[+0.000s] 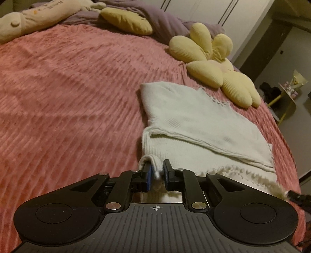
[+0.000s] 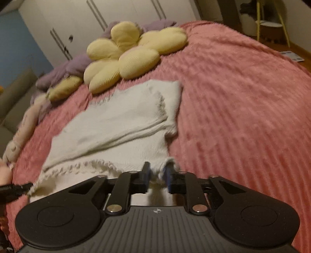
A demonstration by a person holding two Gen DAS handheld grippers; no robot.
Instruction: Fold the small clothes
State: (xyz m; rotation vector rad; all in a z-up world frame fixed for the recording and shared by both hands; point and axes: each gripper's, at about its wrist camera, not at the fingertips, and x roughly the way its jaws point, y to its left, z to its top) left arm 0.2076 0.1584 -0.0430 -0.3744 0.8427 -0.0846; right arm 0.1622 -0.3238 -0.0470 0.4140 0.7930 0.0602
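Note:
A small white knit garment [image 1: 194, 124] lies partly folded on the pink bedspread [image 1: 68, 97], with a scalloped hem nearest me. My left gripper [image 1: 157, 171] holds the garment's near left corner between its fingers. In the right wrist view the same garment [image 2: 120, 126] lies ahead, and my right gripper [image 2: 158, 173] holds its near right corner. The tip of the other gripper shows at the opposite corner in each view, as a black tip at the right edge [image 1: 299, 198] and at the left edge [image 2: 17, 187].
A yellow flower-shaped cushion [image 1: 213, 66] lies just beyond the garment, also in the right wrist view [image 2: 128, 56]. A beige plush toy [image 1: 29, 19] and a purple blanket [image 1: 155, 17] lie at the bed's far side. White wardrobe doors and a yellow-legged stool [image 2: 272, 23] stand off the bed.

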